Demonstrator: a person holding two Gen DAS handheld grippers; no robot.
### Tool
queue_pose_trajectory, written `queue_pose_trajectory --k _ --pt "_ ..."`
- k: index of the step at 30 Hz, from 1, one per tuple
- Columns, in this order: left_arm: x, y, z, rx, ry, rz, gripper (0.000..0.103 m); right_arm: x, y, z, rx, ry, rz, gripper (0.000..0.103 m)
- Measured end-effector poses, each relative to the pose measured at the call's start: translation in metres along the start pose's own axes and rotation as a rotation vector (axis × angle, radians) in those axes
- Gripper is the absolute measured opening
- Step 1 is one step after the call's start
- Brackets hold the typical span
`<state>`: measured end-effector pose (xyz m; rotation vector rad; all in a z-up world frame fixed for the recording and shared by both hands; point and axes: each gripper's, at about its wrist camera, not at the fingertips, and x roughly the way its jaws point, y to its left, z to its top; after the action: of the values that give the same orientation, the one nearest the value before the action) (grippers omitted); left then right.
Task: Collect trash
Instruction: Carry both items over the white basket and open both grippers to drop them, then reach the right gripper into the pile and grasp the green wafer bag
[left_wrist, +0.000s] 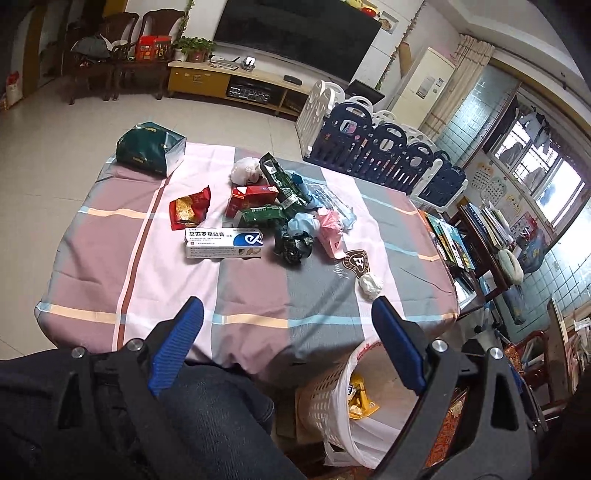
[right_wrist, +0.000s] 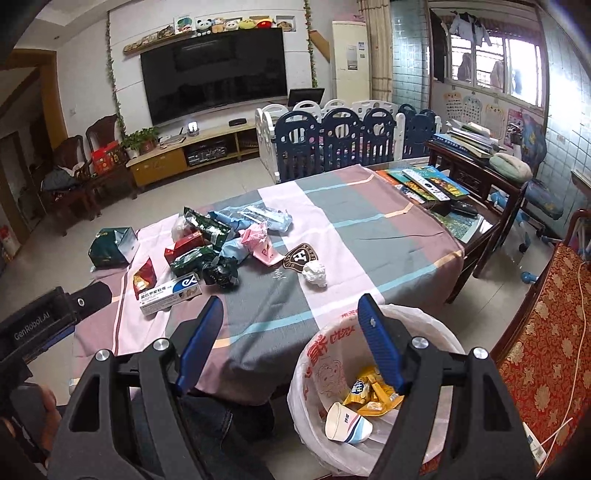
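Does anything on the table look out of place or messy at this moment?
Yes. Torn wrappers, an ointment box and a crumpled white paper ball lie scattered on the tablecloth, not in the lined bin. Both claws hang open and empty.

Trash pile (left_wrist: 280, 206) lies on the table (left_wrist: 255, 295); the bin (right_wrist: 369, 398) stands before the table's near edge.

Pink-grey striped tablecloth (left_wrist: 258, 291); blue fingers (right_wrist: 201, 341).

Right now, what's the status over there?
Both jaws open, empty. Trash pile on table, untouched. Bin holds cup, wrappers. Nothing blocking.
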<state>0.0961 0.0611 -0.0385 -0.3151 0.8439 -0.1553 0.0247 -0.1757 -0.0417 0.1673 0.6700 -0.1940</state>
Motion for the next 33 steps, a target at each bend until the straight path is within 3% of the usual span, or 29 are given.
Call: queue_pose_trajectory --k 10,13,22,25,30,33 --pt "-0.002 0.0 -0.005 0.007 0.018 -0.016 0.092 -0.024 -0.004 0.005 0.042 -0.063 -0.033 0.074" --pt "-0.002 0.0 -0.005 0.003 0.02 -0.015 0.092 -0.025 -0.006 0.005 0.047 -0.075 -0.031 0.082" --pt "0.006 0.015 -0.002 -0.048 0.03 0.039 0.092 -0.013 -0.007 0.01 0.032 -0.088 -0.026 0.083" --pt "0.013 0.026 0.001 -0.067 0.037 0.065 0.094 0.003 -0.008 0.013 0.033 -0.074 -0.017 0.083" --pt "0.029 0.059 0.009 -0.147 0.015 0.224 0.094 0.06 0.006 0.029 -0.023 0.024 0.03 0.083" --pt "0.049 0.079 0.013 -0.199 0.058 0.239 0.094 0.109 0.022 0.044 -0.044 0.082 0.062 0.083"
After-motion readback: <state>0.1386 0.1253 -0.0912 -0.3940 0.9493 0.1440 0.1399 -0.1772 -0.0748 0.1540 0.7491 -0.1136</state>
